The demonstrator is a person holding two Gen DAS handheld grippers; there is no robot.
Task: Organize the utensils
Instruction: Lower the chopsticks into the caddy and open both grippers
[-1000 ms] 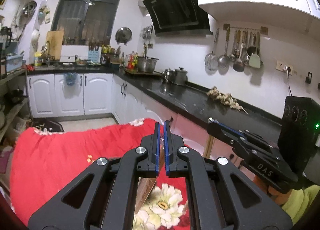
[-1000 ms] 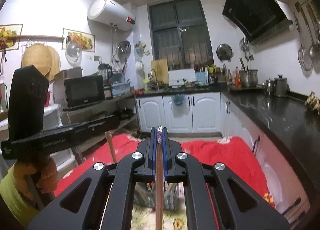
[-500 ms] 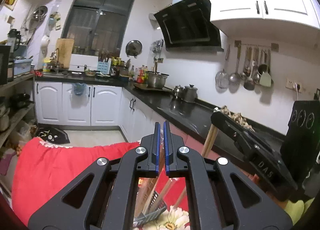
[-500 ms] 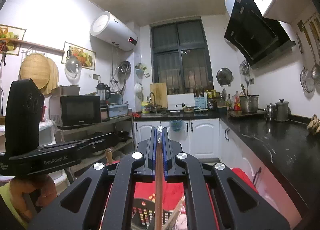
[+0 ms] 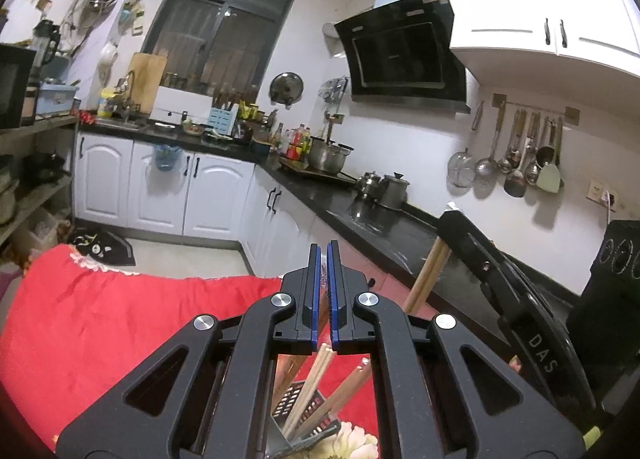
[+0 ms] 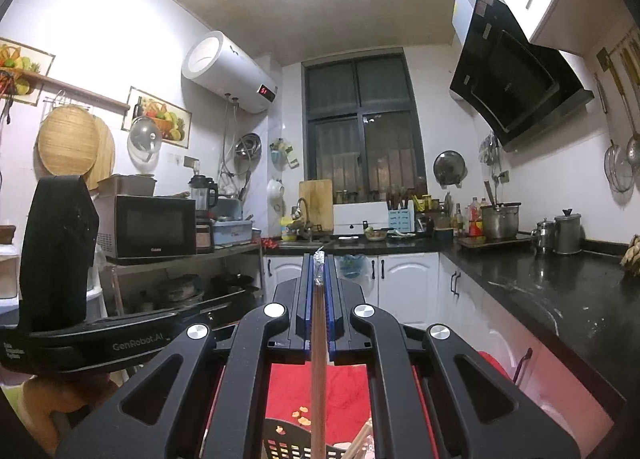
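In the left wrist view my left gripper (image 5: 323, 259) is shut, with a sliver of clear wrap pinched between its blue pads. Just under its jaws, pale wooden chopsticks (image 5: 310, 383) slant down into a black perforated holder (image 5: 304, 419) on the red cloth. My right gripper (image 6: 319, 261) is shut on brown wooden chopsticks (image 6: 318, 343) that hang straight down, their top wrapped in clear film. That gripper also shows at the right (image 5: 454, 219), its chopsticks (image 5: 426, 279) hanging above and right of the holder (image 6: 280, 441).
A red floral cloth (image 5: 120, 323) covers the table below. A black countertop (image 5: 384, 227) with pots runs along the right. A shelf with a microwave (image 6: 152, 227) stands on the left. The person's hand (image 6: 52, 407) holds the left gripper's body.
Both cameras have swung upward, showing more wall and ceiling. The black holder has come into view beneath both grippers. The right gripper with its chopsticks now sits higher and closer in the left view.
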